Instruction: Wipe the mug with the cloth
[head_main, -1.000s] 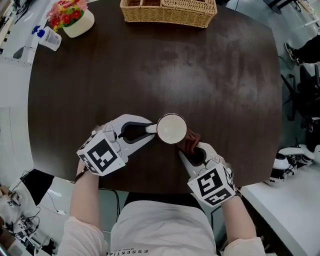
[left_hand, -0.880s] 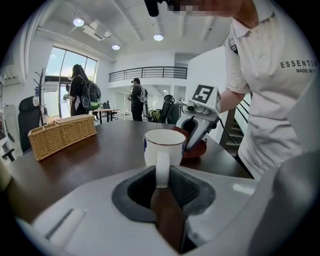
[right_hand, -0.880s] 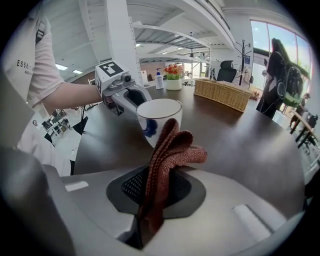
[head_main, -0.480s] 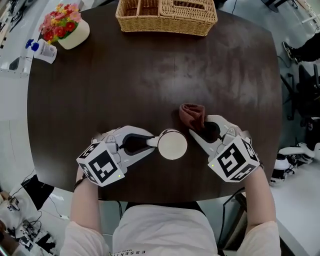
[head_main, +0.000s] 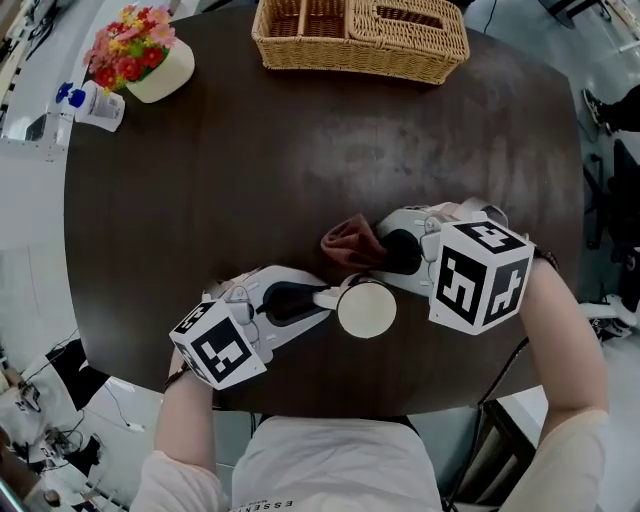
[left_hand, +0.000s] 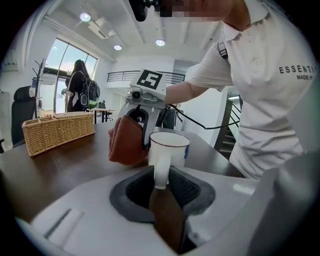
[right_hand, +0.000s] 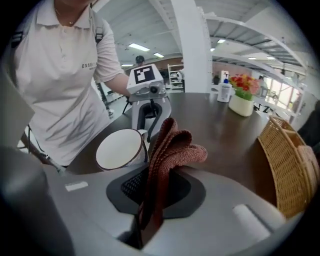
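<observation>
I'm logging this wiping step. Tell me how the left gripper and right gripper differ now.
The left gripper is shut on the mug by its handle; the right gripper is shut on the brown cloth. The left gripper reaches in from the mug's left, the right gripper from the cloth's right. Both are shut and carry marker cubes.
</observation>
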